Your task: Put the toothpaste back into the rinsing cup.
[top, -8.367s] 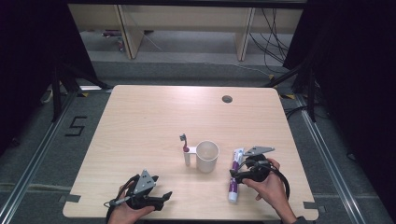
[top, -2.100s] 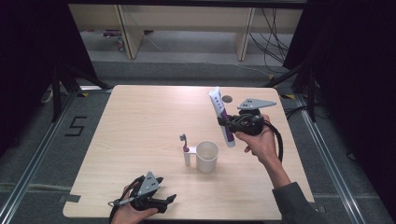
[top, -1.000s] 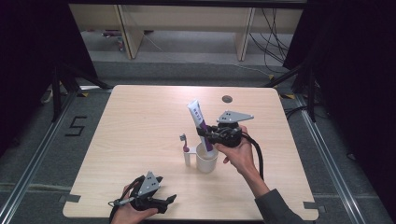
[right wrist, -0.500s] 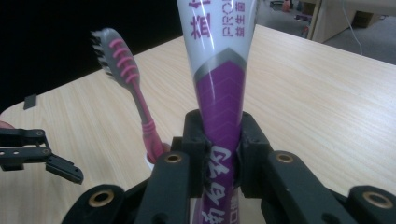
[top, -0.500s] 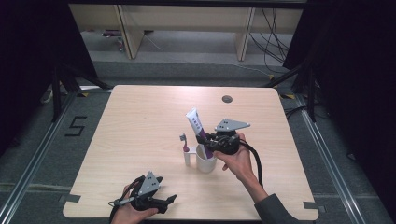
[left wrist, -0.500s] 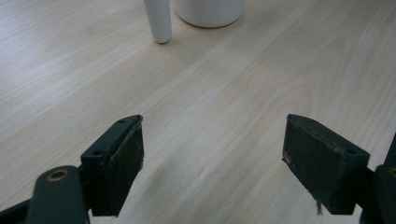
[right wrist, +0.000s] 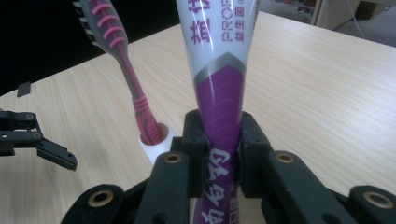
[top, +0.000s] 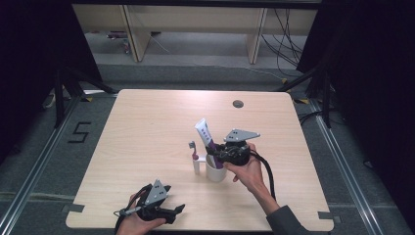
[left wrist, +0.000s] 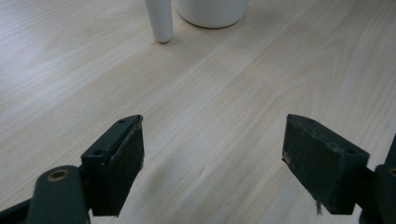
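Observation:
My right gripper is shut on a white and purple toothpaste tube. It holds the tube nearly upright, lower end down inside the white cup at the table's middle. A pink toothbrush stands in a small white holder just left of the cup. My left gripper rests low at the table's front edge, jaws open with bare wood between them. The cup's base and the holder lie ahead of it.
The light wood table has a round grommet hole at the back right. Dark floor and metal rails surround the table. The left gripper sits far left in the right gripper view.
My right gripper has come down and slightly toward the near side with the tube, lowering its end into the cup. The left gripper has stayed put.

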The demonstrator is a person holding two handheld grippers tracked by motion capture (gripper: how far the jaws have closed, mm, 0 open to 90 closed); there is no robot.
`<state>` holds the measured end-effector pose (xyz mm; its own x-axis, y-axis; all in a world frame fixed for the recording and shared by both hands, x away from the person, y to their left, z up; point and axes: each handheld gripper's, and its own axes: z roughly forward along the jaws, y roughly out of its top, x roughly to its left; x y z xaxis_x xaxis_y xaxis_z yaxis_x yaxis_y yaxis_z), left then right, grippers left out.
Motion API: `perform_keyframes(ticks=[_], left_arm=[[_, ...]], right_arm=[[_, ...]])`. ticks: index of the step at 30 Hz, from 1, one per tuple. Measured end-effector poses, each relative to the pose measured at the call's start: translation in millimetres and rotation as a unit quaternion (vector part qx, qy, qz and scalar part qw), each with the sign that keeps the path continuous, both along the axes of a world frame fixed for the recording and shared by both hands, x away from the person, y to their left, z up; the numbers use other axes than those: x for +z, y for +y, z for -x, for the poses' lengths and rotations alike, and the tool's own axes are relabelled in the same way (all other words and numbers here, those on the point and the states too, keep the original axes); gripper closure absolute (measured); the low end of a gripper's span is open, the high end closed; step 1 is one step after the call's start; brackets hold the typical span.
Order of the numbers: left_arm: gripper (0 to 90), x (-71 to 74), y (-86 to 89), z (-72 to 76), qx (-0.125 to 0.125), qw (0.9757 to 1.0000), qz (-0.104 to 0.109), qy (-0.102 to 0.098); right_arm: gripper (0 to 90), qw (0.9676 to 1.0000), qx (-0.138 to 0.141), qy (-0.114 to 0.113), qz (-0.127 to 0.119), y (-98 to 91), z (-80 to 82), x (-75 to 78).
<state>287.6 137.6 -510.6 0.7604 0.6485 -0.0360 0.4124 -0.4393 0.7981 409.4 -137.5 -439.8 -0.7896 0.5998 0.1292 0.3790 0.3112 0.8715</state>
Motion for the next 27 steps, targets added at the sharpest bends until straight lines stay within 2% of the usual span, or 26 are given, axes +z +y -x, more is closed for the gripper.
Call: perform_keyframes(ticks=[2,5,9,11,12,14,15,16,17,18,19,20,21,22,25,26,27], left_arm=[[20.2,0.1,0.0,-0.2,0.001,1.0000,0.000,0.001],[20.3,-0.2,-0.5,-0.1,0.003,1.0000,0.001,0.000],[20.3,0.0,-0.6,-0.3,0.003,1.0000,0.002,0.001],[20.3,-0.4,-0.3,0.0,0.000,1.0000,-0.002,0.000],[20.3,-0.5,-0.4,0.1,0.000,1.0000,-0.002,0.000],[20.3,0.0,-0.3,-0.6,0.001,1.0000,-0.005,0.001],[20.3,-0.3,-0.8,-0.5,0.001,1.0000,-0.002,0.001],[20.3,-0.6,-0.7,-0.2,0.000,1.0000,-0.003,0.000],[20.3,-0.8,-0.5,-0.3,-0.003,1.0000,-0.003,0.001],[20.3,-0.7,-0.6,-0.4,-0.001,1.0000,-0.002,0.000],[20.3,0.1,0.6,-1.2,-0.002,0.9999,-0.014,-0.001],[20.3,-0.1,0.0,-1.2,0.000,0.9999,-0.011,-0.001],[20.3,-0.3,-0.2,-0.7,-0.002,1.0000,-0.009,0.000],[20.3,-0.3,-0.2,-0.5,-0.002,1.0000,-0.009,-0.001],[20.4,-0.5,-0.7,-0.5,0.000,1.0000,-0.002,0.000],[20.4,0.0,0.5,-1.1,-0.003,0.9999,-0.014,0.000],[20.3,-0.4,-0.1,-0.5,-0.004,1.0000,-0.008,0.001]], right_arm=[[76.6,0.9999,0.010,-0.008,0.006,-1.0,-1.6,-0.4],[76.4,0.9999,0.008,0.006,0.002,-1.1,0.6,-1.0],[75.8,0.9997,0.012,-0.009,0.018,-4.0,1.0,-2.9],[75.7,0.9997,0.002,0.013,0.019,-4.1,4.8,-4.6],[75.7,0.9995,0.017,0.002,0.026,-5.7,2.8,-6.2],[75.7,0.9997,0.010,0.009,0.020,-6.0,5.8,-7.7],[75.7,0.9995,0.019,0.010,0.024,-7.1,5.0,-8.3],[75.7,0.9994,0.014,0.010,0.029,-8.0,6.5,-8.3],[75.8,0.9992,0.015,0.000,0.036,-8.7,6.0,-8.9],[75.7,0.9994,0.013,-0.004,0.032,-8.7,6.4,-9.4],[75.7,0.9993,0.015,0.001,0.035,-9.5,6.9,-8.7],[75.7,0.9993,0.017,0.009,0.030,-9.1,7.3,-9.0],[75.6,0.9993,0.019,0.002,0.031,-9.4,6.4,-9.3],[75.6,0.9994,0.014,0.010,0.030,-9.5,7.6,-9.0],[75.3,0.9995,0.010,0.013,0.026,-8.8,8.7,-9.4],[75.1,0.9995,0.013,0.014,0.024,-8.8,8.5,-9.9],[74.8,0.9996,0.010,0.018,0.020,-8.2,9.5,-10.3]])
